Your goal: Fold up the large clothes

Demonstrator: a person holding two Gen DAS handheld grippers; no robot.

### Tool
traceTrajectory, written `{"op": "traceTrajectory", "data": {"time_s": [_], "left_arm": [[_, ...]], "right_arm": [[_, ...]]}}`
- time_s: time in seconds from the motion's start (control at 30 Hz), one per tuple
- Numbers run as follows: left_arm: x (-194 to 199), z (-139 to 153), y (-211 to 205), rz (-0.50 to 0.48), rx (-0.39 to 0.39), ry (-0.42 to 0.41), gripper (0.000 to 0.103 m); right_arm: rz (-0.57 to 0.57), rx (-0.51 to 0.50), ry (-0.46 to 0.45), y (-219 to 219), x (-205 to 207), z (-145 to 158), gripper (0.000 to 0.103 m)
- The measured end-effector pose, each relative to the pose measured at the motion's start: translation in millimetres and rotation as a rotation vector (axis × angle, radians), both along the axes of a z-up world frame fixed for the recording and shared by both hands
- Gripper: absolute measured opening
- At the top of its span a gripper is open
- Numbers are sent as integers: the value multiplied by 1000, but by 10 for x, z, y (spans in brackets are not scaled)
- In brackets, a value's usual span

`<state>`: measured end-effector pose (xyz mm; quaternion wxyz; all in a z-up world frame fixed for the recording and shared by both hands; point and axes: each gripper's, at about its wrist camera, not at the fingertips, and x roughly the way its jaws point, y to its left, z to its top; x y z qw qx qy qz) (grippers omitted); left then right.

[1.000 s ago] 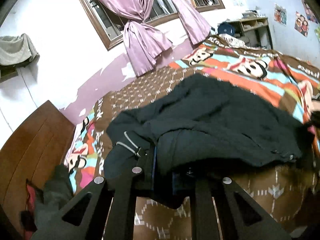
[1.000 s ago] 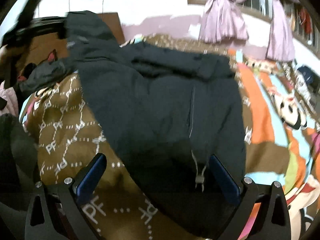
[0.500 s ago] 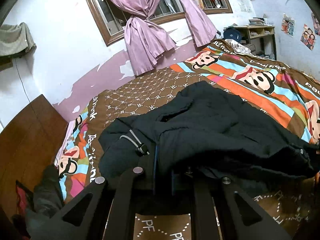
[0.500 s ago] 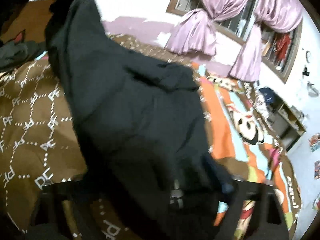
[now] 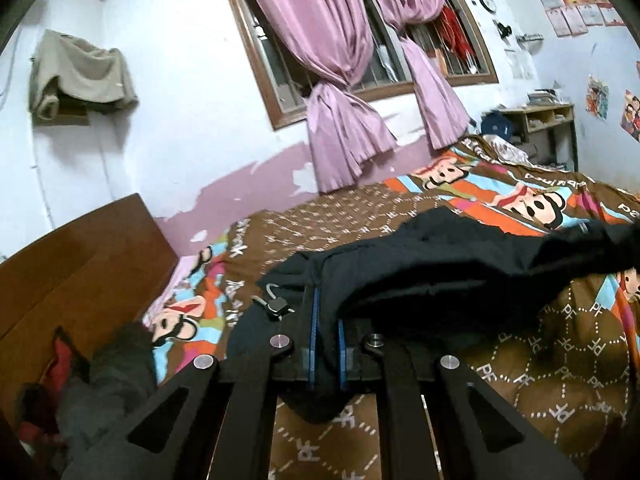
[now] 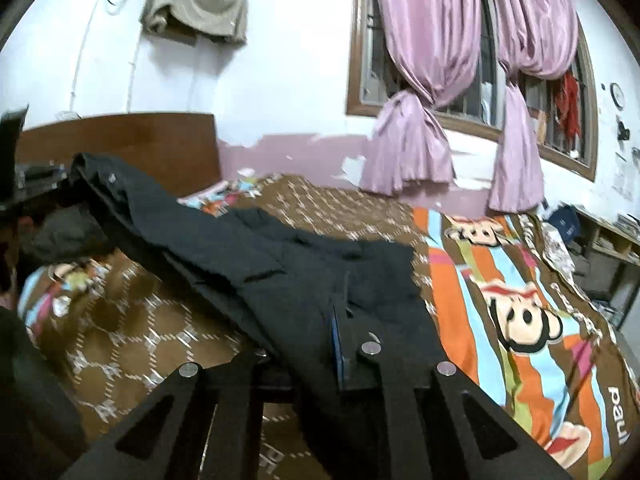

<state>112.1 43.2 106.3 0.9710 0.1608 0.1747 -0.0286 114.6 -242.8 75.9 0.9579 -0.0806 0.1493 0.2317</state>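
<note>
Both views sit low over the bed (image 5: pixel 352 220), each looking forward along its own claw toward the window (image 5: pixel 360 40) wall.

The left wrist view rides close behind the left claw (image 5: pixel 325 344), nearer the headboard (image 5: pixel 80 264), which lies at its left edge; the window is ahead and the shelf (image 5: pixel 536 120) far right.

The right wrist view rides behind the right claw (image 6: pixel 336 340), on the side of the bed away from the headboard (image 6: pixel 120 140), and faces the window (image 6: pixel 480 60) too, with the headboard far left.

Both share the black coat (image 5: pixel 440 264), the bedspread, the curtains (image 6: pixel 424 80) and the grey cloth (image 6: pixel 196 8) on the wall.
</note>
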Motion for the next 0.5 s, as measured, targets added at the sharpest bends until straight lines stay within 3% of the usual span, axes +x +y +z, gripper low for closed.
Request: {"op": "traceTrajectory", "data": {"time_s": [0.3, 0.5], "left_arm": [[-707, 328, 294, -1, -82, -27, 5], [-922, 465, 241, -41, -64, -35, 5]], "right_arm": [[93, 27, -28, 23, -528, 361, 10], [84, -7, -11, 75, -324, 446, 10]]}}
